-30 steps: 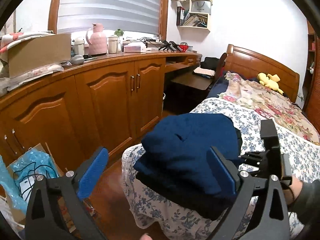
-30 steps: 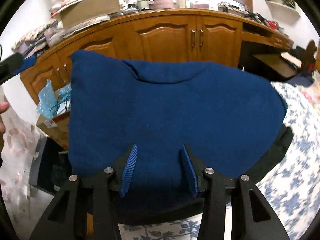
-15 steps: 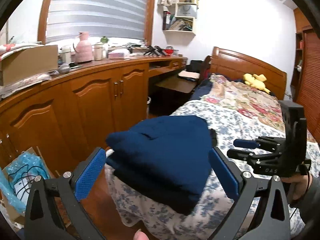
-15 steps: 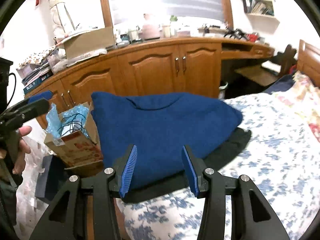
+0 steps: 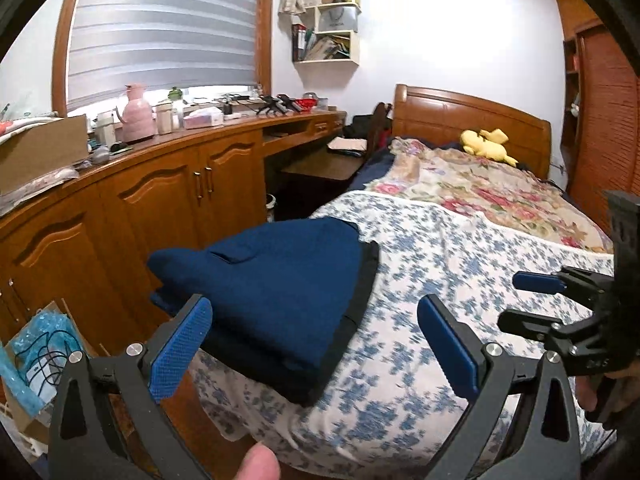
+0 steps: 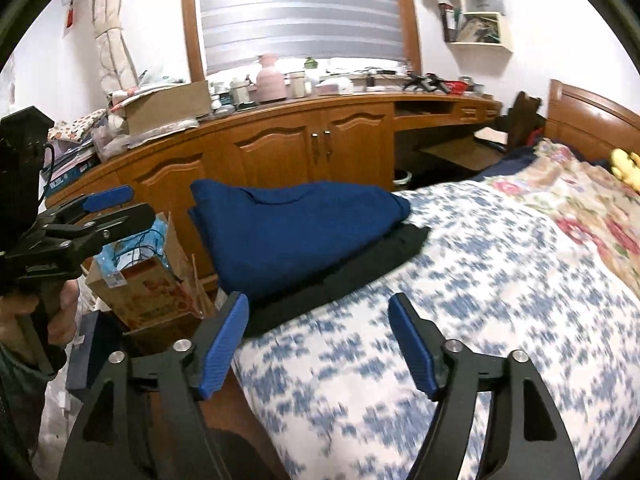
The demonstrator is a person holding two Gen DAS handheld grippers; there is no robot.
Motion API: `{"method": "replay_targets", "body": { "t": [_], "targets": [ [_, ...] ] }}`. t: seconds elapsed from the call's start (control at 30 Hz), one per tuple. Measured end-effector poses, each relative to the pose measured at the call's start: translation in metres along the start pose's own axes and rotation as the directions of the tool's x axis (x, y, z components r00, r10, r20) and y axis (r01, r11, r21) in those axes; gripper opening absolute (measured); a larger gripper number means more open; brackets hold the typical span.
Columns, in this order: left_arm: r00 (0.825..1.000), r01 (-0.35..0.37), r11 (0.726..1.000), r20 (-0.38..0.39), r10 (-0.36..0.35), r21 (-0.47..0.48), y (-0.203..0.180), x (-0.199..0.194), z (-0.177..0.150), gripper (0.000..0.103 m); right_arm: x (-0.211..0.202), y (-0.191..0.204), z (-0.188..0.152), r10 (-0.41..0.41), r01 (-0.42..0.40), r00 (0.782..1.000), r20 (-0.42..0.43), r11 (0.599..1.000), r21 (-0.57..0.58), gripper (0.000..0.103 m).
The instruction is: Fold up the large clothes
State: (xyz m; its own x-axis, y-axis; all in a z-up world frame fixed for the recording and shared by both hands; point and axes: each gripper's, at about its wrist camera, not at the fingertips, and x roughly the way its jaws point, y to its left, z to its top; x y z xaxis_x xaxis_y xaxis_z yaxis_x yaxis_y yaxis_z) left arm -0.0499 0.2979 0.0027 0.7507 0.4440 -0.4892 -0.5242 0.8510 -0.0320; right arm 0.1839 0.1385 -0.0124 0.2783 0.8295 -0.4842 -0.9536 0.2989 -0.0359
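Broadly, the setting is a bedroom whose bed point(image 5: 460, 264) wears a white coverlet scattered with small blue flowers, soft and faintly rumpled, with a cream quilt point(image 5: 492, 192) of red and pink blooms laid over the head end and a yellow plush toy point(image 5: 486, 142) against the curved wooden headboard point(image 5: 460, 114). Along the wall runs a long cabinet point(image 5: 168, 196) of glossy orange-brown wood with arched panel doors and slim metal handles; its top carries a pink ribbed jug point(image 5: 137, 114), a cardboard box point(image 5: 42, 148) and small clutter beneath a grey striped blind point(image 5: 164, 28). A white wall shelf point(image 5: 326, 30) holds books and papers. On the near corner of the bed, at the edge facing the cabinet, lies the folded blue garment point(image 5: 276, 284), a thick, matte knit stacked squarely on a flatter black garment point(image 6: 360, 264) whose rim shows beneath it. The left gripper point(image 5: 316, 352) has its black arms and blue ribbed pads spread wide, pinching nothing, just short of the blue bundle. The right gripper point(image 6: 320, 344) is likewise spread apart and empty above the coverlet, clear of both garments. On the floor beside the bed stands an opened carton point(image 6: 144, 280) holding blue plastic wrap and cables
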Motion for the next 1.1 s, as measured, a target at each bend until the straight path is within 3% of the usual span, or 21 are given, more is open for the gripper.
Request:
{"method": "replay_targets", "body": {
  "t": [0.17,0.43,0.57,1.1],
  "targets": [
    [0.997,0.071,0.997,-0.018,-0.070,0.022,-0.032,-0.006,-0.013,0.102,-0.033,0.000,-0.016,-0.079,0.079,0.997,-0.002,0.996,0.047,0.086],
    [0.980,0.192,0.980,-0.063,-0.189,0.054,-0.085,-0.016,-0.037,0.102,-0.087,0.002,-0.051,-0.220,0.215,0.975,0.020,0.966,0.141,0.086],
    [0.968,0.246,0.966,-0.075,-0.240,0.077,-0.113,-0.024,-0.048,0.102,-0.121,0.012,-0.072,-0.249,0.238,0.968,0.031,0.952,0.194,0.086],
    [0.903,0.429,0.886,-0.111,-0.416,0.175,-0.217,-0.065,-0.080,0.102,-0.235,0.047,-0.133,-0.515,0.478,0.857,0.021,0.809,0.341,0.086]
  ]
}}
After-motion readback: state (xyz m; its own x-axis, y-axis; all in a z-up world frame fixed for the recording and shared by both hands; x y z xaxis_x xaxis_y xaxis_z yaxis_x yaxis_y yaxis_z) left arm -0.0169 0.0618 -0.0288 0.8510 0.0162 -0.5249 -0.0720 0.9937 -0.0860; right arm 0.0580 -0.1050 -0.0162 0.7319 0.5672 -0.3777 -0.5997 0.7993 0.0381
